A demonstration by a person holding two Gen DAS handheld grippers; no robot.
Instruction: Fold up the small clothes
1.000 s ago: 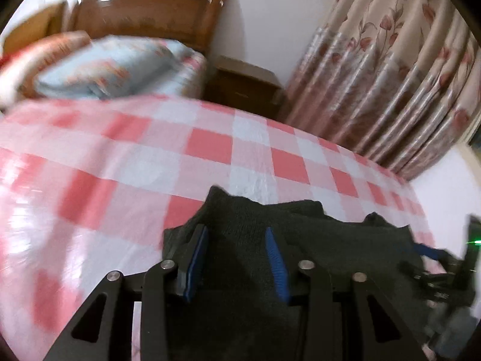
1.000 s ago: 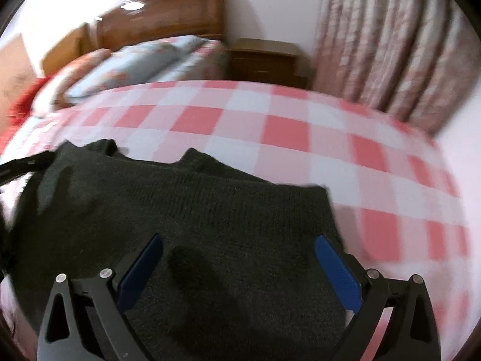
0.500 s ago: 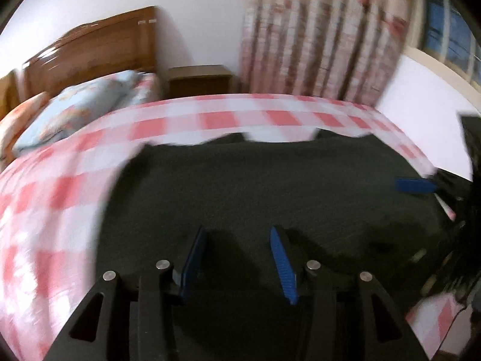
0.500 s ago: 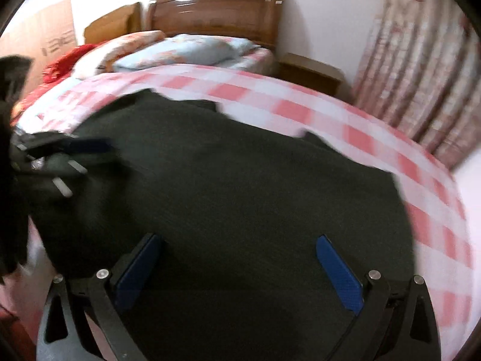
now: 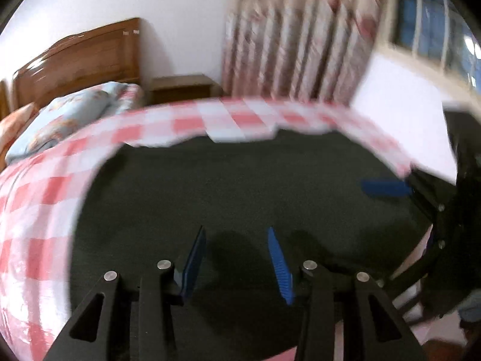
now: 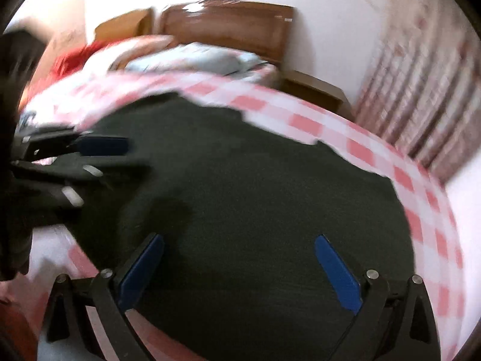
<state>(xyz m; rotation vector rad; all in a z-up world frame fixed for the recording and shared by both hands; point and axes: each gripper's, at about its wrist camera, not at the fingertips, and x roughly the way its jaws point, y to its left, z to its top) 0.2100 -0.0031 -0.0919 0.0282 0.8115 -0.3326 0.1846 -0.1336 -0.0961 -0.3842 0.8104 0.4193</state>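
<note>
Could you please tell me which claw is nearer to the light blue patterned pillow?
Left. The left claw is over the dark knitted garment on the side toward the light blue patterned pillow; the right claw sits farther across it, away from the pillow.

checked bedspread (image 5: 42,198), pillows (image 5: 69,114), wooden headboard (image 5: 81,60), nightstand (image 5: 180,88), floral curtains (image 5: 294,48)

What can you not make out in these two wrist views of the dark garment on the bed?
- Garment type: both views show only flat dark cloth.
- Its near hem: left view, hidden behind the left gripper and its fingers.
- Curtain pattern: right view, blurred by motion.
- Right gripper body: cut off by the bottom edge.
</note>
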